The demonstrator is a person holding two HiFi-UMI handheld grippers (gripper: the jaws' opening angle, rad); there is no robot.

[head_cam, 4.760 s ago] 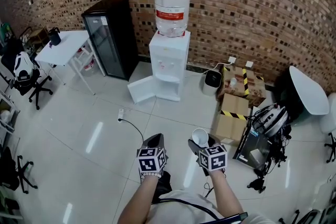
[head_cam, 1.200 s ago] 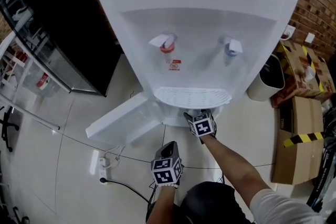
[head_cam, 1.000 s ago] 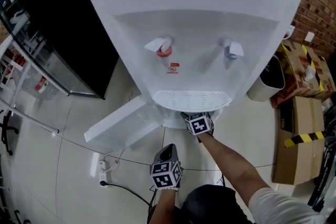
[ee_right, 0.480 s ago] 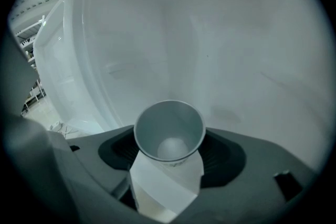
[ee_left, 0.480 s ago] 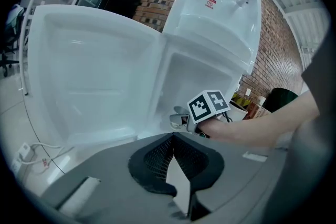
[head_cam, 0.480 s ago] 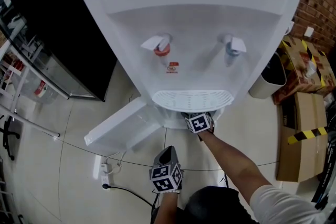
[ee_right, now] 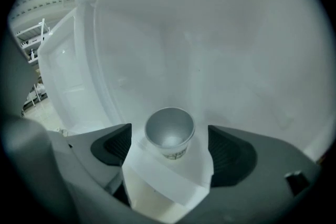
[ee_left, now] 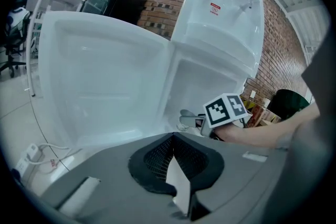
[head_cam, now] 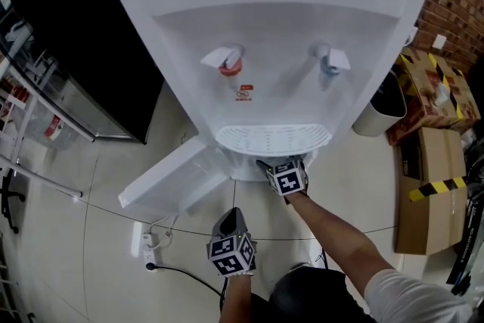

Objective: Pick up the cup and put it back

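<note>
While the right gripper (ee_right: 172,150) reaches into the lower cabinet of the white water dispenser (head_cam: 265,4), under its drip tray (head_cam: 272,138), its jaws are opening and stand wide apart. The paper cup (ee_right: 169,131) stands upright between them on the white cabinet floor. Its mouth faces up and its inside looks grey. Neither pad touches the cup: a clear gap shows on each side, and the cup sits about midway between the two pads. In the head view only this gripper's marker cube and the forearm behind it show, and the cup itself is hidden beneath the tray.

The left gripper (head_cam: 231,217) hangs lower and nearer the person, well apart from the cup, over the floor tiles just in front of the open cabinet door (head_cam: 170,181). Its jaws are pressed together with nothing between them.

There is dark print on the cup's side, too small to read. A red sticker (head_cam: 243,93) sits below the red tap (head_cam: 227,61), and its writing cannot be made out; the blue tap (head_cam: 330,60) is to its right. At the right of the dispenser, the cardboard boxes (head_cam: 427,193) carry yellow-and-black striped tape.
</note>
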